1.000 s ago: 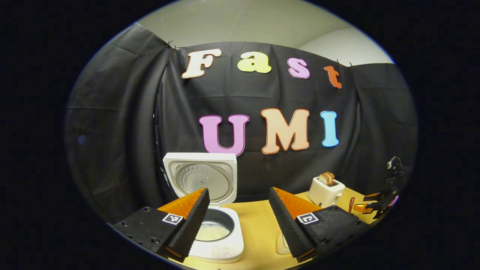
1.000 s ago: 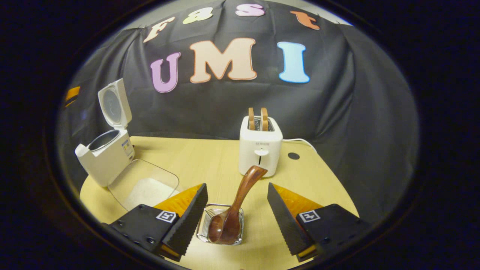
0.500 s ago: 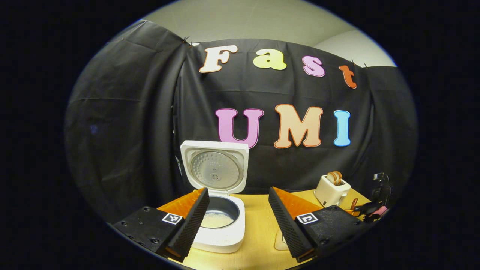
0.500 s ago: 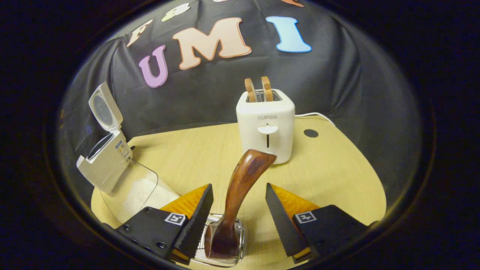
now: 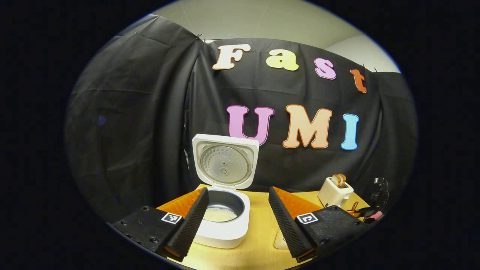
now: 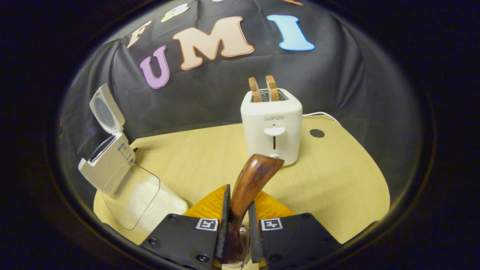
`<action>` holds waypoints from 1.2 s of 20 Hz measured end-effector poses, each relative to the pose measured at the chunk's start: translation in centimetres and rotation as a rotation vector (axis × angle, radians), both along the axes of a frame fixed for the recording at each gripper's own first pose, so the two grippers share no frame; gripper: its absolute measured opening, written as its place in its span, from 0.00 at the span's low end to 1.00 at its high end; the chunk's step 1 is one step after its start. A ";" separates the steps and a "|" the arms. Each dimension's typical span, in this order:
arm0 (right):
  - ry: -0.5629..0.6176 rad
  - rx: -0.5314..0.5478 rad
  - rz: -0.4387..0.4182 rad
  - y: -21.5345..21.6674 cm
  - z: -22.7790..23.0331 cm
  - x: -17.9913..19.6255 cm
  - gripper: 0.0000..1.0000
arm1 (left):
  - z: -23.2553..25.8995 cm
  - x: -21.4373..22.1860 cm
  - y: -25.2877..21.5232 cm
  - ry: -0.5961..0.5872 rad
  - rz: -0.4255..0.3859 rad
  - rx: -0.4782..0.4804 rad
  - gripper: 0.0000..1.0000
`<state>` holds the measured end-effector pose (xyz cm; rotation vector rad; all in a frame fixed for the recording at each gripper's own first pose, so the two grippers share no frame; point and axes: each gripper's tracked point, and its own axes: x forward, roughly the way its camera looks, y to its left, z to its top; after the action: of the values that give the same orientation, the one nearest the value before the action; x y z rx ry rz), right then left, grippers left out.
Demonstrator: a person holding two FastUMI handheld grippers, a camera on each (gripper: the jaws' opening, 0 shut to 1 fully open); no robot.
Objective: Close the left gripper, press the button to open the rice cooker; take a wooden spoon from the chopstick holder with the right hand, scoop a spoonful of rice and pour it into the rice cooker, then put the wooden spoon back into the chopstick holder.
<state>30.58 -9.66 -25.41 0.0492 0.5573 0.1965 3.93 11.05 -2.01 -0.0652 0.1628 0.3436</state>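
The white rice cooker (image 5: pixel 225 221) stands with its lid (image 5: pixel 225 167) raised and white rice in its pot; it also sits at the far left in the right gripper view (image 6: pixel 107 165). My left gripper (image 5: pixel 238 217) hangs open in front of it, holding nothing. My right gripper (image 6: pixel 238 225) is shut on the handle of the brown wooden spoon (image 6: pixel 251 183). The spoon's bowl stands in the wire chopstick holder (image 6: pixel 242 255), mostly hidden by the fingers. A clear container of rice (image 6: pixel 142 193) lies beside the cooker.
A white toaster (image 6: pixel 273 125) with two slices of bread stands on the wooden table (image 6: pixel 337 180) behind the spoon; its cord trails to the right. In the left gripper view the toaster (image 5: pixel 335 192) and the other gripper (image 5: pixel 369 212) show at far right.
My right gripper has closed its fingers onto the spoon handle. The left gripper has drawn back and up from the cooker, still open.
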 end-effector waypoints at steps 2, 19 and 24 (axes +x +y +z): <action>0.019 0.020 -0.016 0.0 0.1 -0.1 0.24 | -0.1 -0.1 -0.2 -0.001 0.000 -0.003 0.95; -0.072 0.105 -0.178 -1.0 7.5 -4.3 0.16 | -1.3 -0.8 0.6 -0.004 -0.070 -0.027 0.94; -0.139 0.113 -0.245 -1.3 11.1 -5.9 0.16 | -3.1 0.0 0.7 0.013 -0.114 -0.061 0.95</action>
<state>24.69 -10.95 -14.32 0.2106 0.3973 -0.0081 3.93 11.76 -5.06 -0.1130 0.1892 0.2252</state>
